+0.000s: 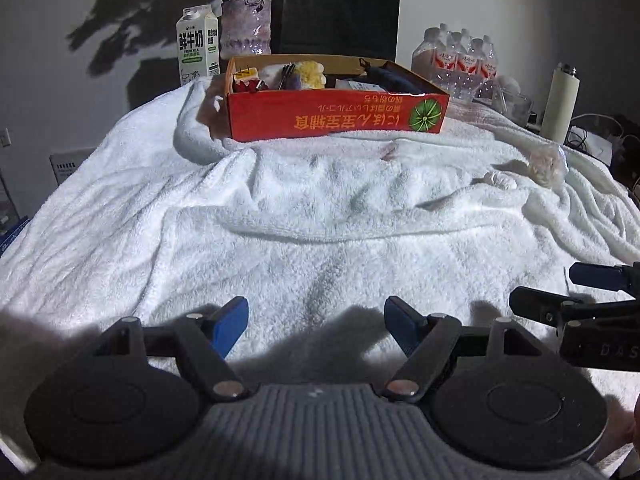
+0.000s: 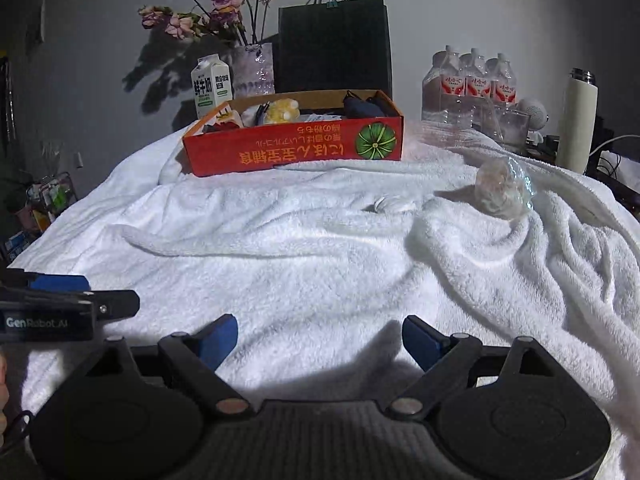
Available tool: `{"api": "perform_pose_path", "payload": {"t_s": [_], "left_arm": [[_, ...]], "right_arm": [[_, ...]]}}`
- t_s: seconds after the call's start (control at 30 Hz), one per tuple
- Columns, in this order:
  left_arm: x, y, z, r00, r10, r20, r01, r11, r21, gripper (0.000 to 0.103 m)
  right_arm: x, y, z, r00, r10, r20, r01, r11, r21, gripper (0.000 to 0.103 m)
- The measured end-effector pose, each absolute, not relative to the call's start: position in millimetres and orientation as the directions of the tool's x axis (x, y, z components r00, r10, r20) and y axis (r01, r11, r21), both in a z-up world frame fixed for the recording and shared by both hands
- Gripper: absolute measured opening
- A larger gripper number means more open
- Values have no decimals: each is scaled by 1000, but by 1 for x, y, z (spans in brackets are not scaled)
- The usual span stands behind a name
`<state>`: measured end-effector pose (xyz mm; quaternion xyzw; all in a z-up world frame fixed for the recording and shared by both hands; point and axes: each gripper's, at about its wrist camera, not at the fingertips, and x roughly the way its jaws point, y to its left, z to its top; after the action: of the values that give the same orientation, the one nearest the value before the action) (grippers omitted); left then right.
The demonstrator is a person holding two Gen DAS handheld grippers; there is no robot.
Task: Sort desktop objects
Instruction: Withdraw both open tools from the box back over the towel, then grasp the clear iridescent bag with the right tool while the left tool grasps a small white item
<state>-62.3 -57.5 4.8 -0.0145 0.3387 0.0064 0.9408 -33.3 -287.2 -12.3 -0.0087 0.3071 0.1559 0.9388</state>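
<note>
An orange cardboard box (image 1: 336, 114) (image 2: 296, 148) stands at the far middle of a white towel (image 1: 304, 216) (image 2: 304, 248). It holds a yellow plush item (image 1: 310, 74) (image 2: 282, 111), a dark blue pouch (image 1: 394, 76) (image 2: 362, 106) and other small things. A clear plastic packet (image 1: 546, 166) (image 2: 502, 194) and a small white object (image 1: 498, 179) (image 2: 394, 204) lie on the towel at the right. My left gripper (image 1: 316, 326) and right gripper (image 2: 320, 342) are both open and empty, low over the near towel, side by side.
Behind the box stand a milk carton (image 1: 198, 42) (image 2: 211, 86), a vase of flowers (image 1: 246, 26) (image 2: 254, 68) and a black paper bag (image 1: 340, 12) (image 2: 334, 44). Water bottles (image 1: 460, 62) (image 2: 472, 84), a glass (image 2: 510, 128) and a white flask (image 1: 560, 102) (image 2: 578, 120) stand at the right.
</note>
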Motion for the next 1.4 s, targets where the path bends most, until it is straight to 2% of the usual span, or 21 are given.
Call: {"api": "perform_pose_path", "payload": {"t_s": [0.23, 0.37, 0.5, 0.6, 0.63, 0.73, 0.77, 0.8, 0.83, 0.87, 0.93, 1.03, 1.23, 1.4], "left_arm": [[-58, -62, 10, 772, -19, -636, -12, 999, -44, 77], [-39, -83, 29, 786, -124, -606, 88, 992, -90, 78], [-2, -125, 40, 785, -236, -573, 212, 971, -109, 77], [33, -158, 39, 754, -324, -572, 300, 944, -139, 73], [46, -168, 36, 739, -346, -578, 318, 936, -154, 68], [80, -188, 26, 705, -379, -600, 334, 923, -191, 63], [89, -192, 22, 696, -393, -601, 347, 917, -197, 62], [96, -196, 18, 686, -396, -610, 350, 915, -200, 60], [103, -199, 12, 673, -392, -627, 341, 917, -207, 53], [109, -201, 7, 658, -392, -643, 335, 917, -216, 37], [116, -197, 0, 642, -410, -648, 317, 912, -262, 30], [114, -188, 2, 658, -416, -628, 301, 909, -287, 23], [87, -158, 24, 729, -375, -573, 230, 922, -310, 22], [54, -125, 41, 781, -261, -567, 150, 960, -235, 22]], "right_arm": [[-30, -287, -12, 763, 279, -583, -299, 952, 64, 89], [-25, -311, 15, 820, 278, -500, -286, 956, 64, 89], [7, -351, 39, 882, 168, -439, -181, 983, 14, 89], [41, -379, 47, 905, 103, -412, -108, 994, 12, 87], [54, -386, 46, 904, 88, -419, -91, 996, 14, 87], [90, -402, 34, 901, 39, -432, -36, 999, 16, 80], [100, -405, 30, 894, 31, -447, -25, 1000, 19, 73], [108, -409, 25, 889, 29, -457, -17, 999, 32, 71], [114, -411, 20, 884, 43, -466, -22, 998, 52, 65], [119, -413, 13, 879, 64, -473, -31, 997, 78, 51], [128, -412, 0, 863, 107, -494, -57, 992, 115, 31], [126, -405, -5, 874, 106, -475, -73, 993, 88, 29], [114, -408, 1, 892, 160, -423, -117, 985, 125, 27], [109, -403, 2, 901, 160, -403, -130, 986, 101, 24]]}}
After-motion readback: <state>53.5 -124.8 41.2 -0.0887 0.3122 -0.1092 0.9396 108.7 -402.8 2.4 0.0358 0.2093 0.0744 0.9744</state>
